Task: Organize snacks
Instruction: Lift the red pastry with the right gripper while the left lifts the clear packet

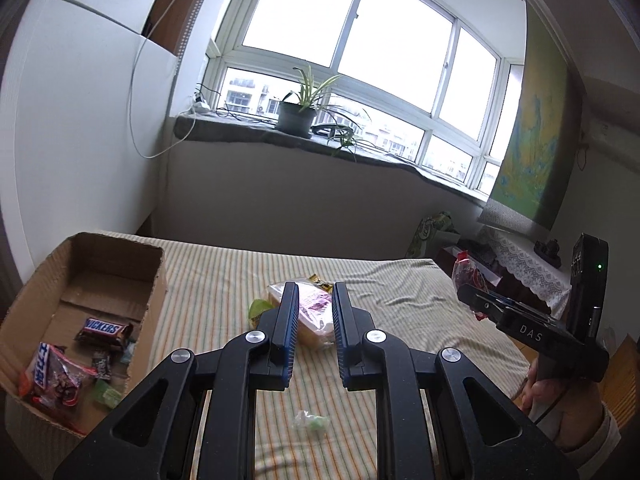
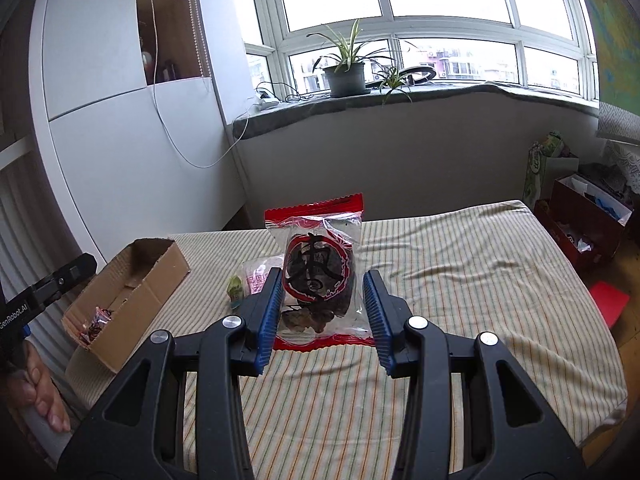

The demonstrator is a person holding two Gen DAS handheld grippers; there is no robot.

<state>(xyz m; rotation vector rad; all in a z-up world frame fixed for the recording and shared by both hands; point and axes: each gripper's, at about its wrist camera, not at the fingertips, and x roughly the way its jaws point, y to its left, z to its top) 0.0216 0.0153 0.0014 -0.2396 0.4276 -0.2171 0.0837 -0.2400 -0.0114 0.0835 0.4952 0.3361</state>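
My right gripper [image 2: 322,276] is shut on a clear red-edged packet of dark dried fruit [image 2: 320,276], held upright above the striped bed. The left wrist view shows that packet [image 1: 466,276] at the right gripper [image 1: 470,298] on the far right. My left gripper [image 1: 316,292] hangs over the bed with its jaws a narrow gap apart and nothing between them. Its tip [image 2: 76,270] shows at the left edge of the right wrist view. A cardboard box [image 1: 156,280] on the left holds a Snickers bar [image 1: 104,330] and other snacks. A pink bread packet [image 1: 314,312] lies beyond the left fingers.
A small green wrapped candy [image 1: 312,424] lies on the bedspread near me, and a green packet [image 2: 235,286] lies beside the pink one [image 2: 258,274]. A potted plant [image 2: 344,76] stands on the window sill. Boxes and bags [image 2: 588,216] crowd the floor at right.
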